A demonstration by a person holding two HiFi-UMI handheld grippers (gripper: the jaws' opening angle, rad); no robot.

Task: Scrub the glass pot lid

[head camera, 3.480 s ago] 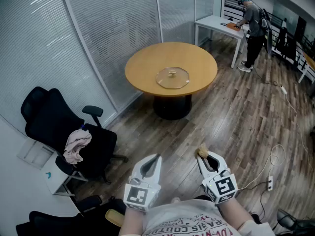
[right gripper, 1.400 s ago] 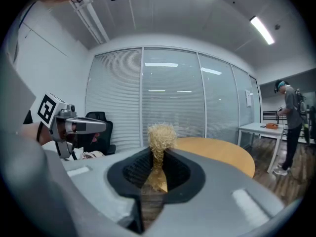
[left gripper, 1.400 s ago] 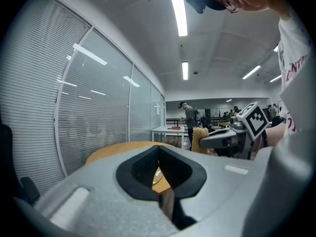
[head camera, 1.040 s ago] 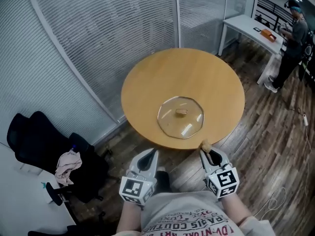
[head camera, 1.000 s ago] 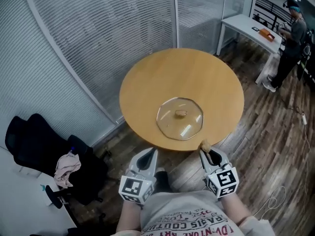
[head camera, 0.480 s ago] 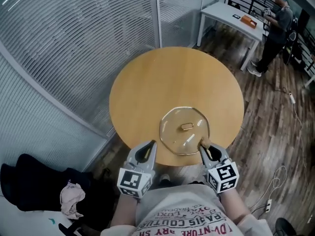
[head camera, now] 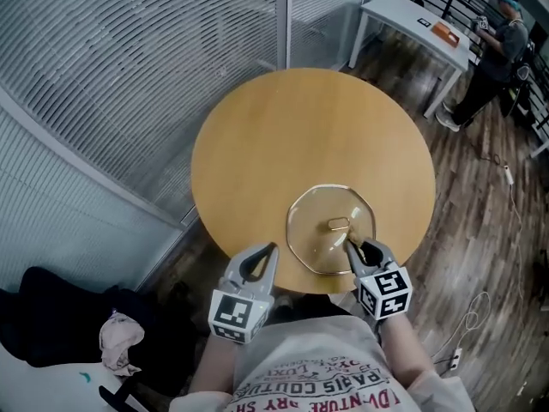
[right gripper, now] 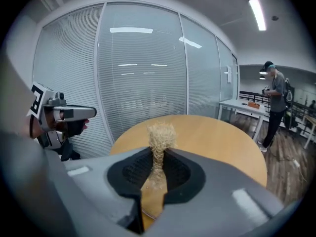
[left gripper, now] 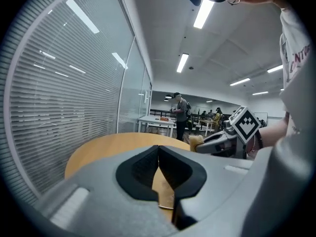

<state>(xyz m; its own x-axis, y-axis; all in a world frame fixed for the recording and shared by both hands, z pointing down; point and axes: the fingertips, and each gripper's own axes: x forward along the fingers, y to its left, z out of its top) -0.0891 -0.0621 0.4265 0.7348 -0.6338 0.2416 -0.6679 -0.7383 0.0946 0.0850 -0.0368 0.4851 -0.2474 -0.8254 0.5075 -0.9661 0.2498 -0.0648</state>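
We're pinching a straw scrubber [right gripper: 159, 136] in the right gripper [head camera: 353, 247], hovering at the near rim of the glass pot lid [head camera: 330, 227] on the round table [head camera: 257, 136]. The left gripper [head camera: 266, 256] is closed on nothing, sitting further off the lid's left side.

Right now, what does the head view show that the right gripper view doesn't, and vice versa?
Only the head view shows the whole glass pot lid with its knob, flat on the round wooden table, and a dark chair. Only the right gripper view shows the right gripper shut on a straw-coloured scrubber, and a ceiling light. Both show that table, the left gripper and a person at a white desk.
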